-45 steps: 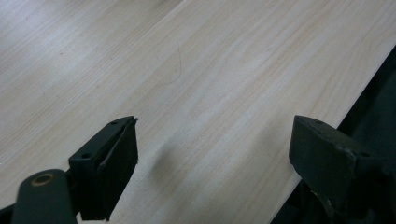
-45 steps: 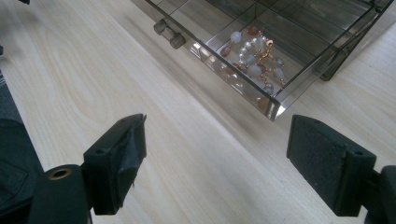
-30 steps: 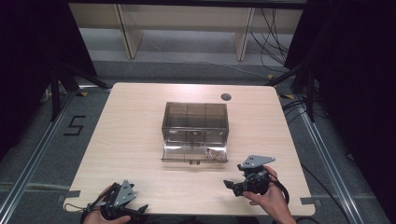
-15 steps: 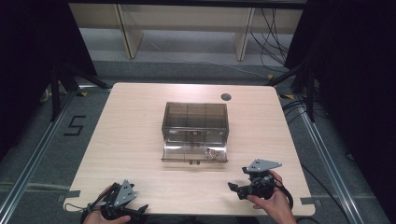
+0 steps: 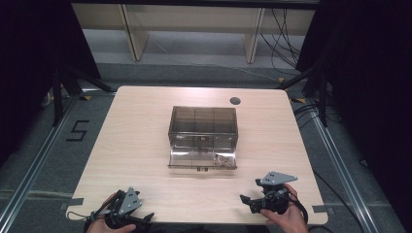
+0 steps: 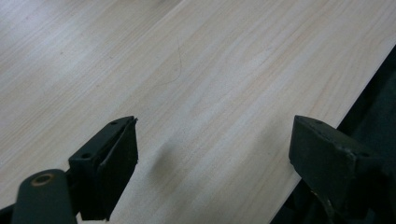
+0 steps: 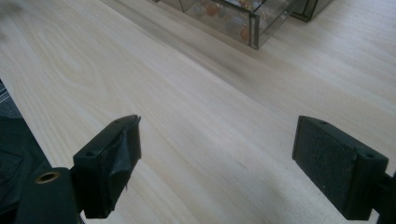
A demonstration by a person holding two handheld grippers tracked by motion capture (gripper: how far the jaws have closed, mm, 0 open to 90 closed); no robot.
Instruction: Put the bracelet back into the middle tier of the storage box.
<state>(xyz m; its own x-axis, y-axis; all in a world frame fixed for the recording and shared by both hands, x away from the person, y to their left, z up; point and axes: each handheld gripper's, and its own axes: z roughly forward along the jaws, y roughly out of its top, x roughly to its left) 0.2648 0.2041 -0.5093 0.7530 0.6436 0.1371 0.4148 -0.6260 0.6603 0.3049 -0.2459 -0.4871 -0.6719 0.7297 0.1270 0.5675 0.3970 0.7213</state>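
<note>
Beyond the right claw [image 5: 248, 201], well apart, sits the clear drawer box [image 5: 202, 137], drawer pulled out. Both claws released, empty; left claw [image 5: 143, 218] low at the bench [image 5: 141, 121] edge.

Small contents of the clear box's open drawer [image 5: 221, 158], too tiny to identify.

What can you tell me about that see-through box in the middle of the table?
The box looks like smoky, transparent plastic, with inner walls dividing its upper part into compartments. It stands upright near the middle of the pale wooden table. A shallow clear drawer is pulled out toward the person, with small brownish bits in its right end. Neither gripper touches it.
</note>
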